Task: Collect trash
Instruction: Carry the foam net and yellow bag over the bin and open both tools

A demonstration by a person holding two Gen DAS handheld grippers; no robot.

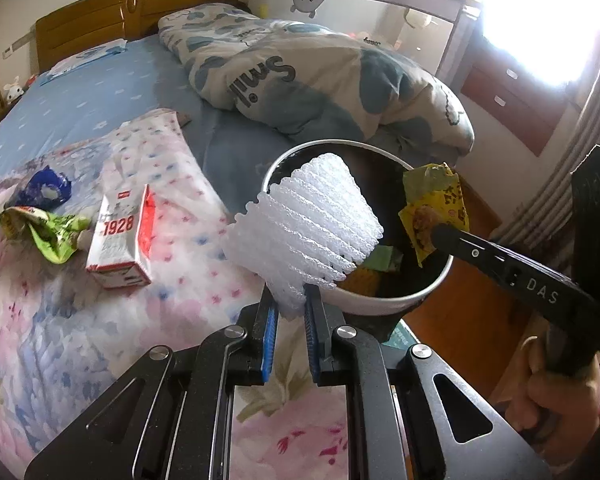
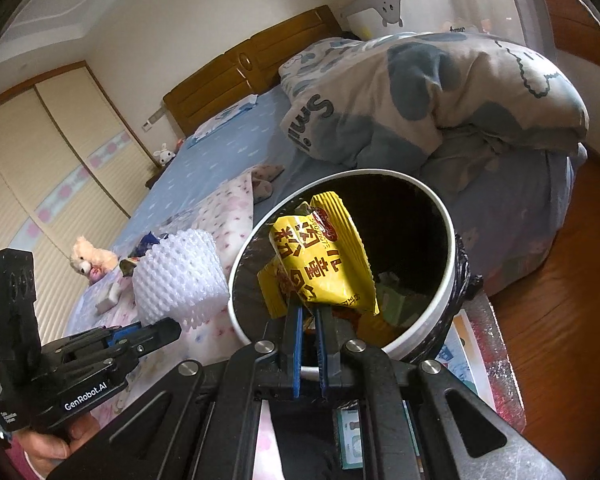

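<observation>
Fingers (image 1: 269,332) pinch foam netting (image 1: 308,228) above the floral bedspread (image 1: 80,320).

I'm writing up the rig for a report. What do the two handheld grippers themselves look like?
Both are matte black metal linkages with silver round pivot bolts and triangular cut-outs. The fingers carry blue ribbed pads. The left gripper bears white "GenRobot.AI" lettering; the right gripper shows "DAS". Bare hands grip them; no cables visible.

Foam net (image 1: 308,224): white mesh. Packet (image 2: 324,260): yellow, black print. Bin (image 2: 440,280): white rim, black liner. Carton (image 1: 120,236): white and red. Sheet (image 1: 100,96): blue.
</observation>
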